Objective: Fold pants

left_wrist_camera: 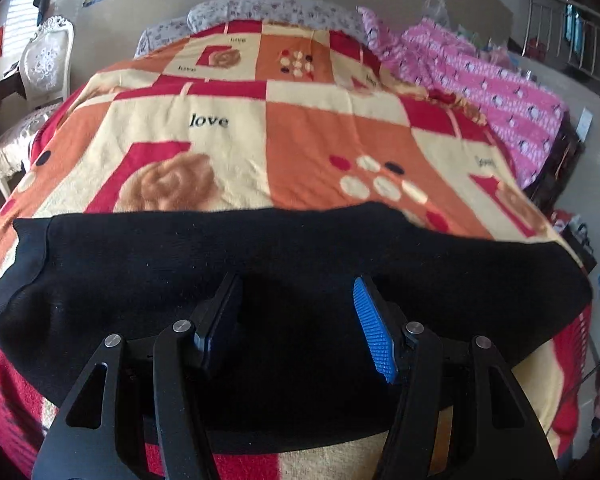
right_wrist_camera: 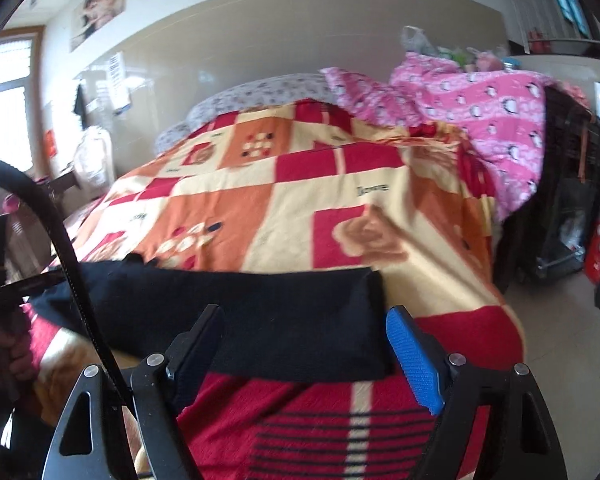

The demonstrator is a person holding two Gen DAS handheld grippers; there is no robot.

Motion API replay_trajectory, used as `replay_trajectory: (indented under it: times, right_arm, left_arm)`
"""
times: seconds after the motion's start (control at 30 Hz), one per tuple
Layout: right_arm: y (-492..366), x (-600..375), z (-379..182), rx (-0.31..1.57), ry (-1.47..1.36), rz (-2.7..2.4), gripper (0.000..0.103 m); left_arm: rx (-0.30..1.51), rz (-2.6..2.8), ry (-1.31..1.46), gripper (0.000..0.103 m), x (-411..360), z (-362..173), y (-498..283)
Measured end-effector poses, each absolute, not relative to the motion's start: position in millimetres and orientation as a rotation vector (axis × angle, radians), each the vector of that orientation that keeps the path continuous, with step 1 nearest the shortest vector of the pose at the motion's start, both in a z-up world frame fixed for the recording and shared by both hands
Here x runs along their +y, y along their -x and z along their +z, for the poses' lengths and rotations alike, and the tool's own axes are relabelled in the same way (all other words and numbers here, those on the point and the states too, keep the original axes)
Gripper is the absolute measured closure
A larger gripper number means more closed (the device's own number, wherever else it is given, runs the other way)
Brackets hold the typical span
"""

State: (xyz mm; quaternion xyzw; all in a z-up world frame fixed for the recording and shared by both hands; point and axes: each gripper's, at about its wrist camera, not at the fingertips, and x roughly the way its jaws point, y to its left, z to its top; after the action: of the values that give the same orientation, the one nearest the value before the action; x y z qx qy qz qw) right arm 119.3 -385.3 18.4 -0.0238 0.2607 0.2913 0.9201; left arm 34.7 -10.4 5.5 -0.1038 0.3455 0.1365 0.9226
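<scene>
Pants: black pants (left_wrist_camera: 284, 264) lie flat across the lower frame on the checked blanket (left_wrist_camera: 228, 136).
Left gripper (left_wrist_camera: 296, 324): fingers spread, empty.
Right gripper (right_wrist_camera: 306, 354): fingers spread, empty.

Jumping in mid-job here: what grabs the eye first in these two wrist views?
The long black knit pants lie stretched across the near end of the bed, dark against the loud red, orange and cream checked blanket. Both the left gripper and the right gripper hover open over the pants. A crumpled pink penguin-print quilt is heaped along the bed's far right side.
</scene>
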Motion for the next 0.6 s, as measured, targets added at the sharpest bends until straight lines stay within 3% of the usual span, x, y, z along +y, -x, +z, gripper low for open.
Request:
replay_trajectory:
  times: [0.23, 0.5, 0.6]
  right_arm:
    - [-147.3, -374.3, -17.1, 0.671, 0.016, 0.611, 0.021]
    - [-127.2, -396.7, 3.2, 0.592, -0.047, 0.574, 0.022]
    - [-127.0, -409.9, -6.1, 0.651, -0.14, 0.575, 0.022]
  left_arm:
    - [0.699, 0.27, 0.232, 0.045, -8.7, 3.5, -34.4]
    - [0.708, 0.286, 0.196, 0.043, -12.7, 2.7, -34.7]
    - [0.708, 0.287, 0.196, 0.043, -12.7, 2.2, -35.0]
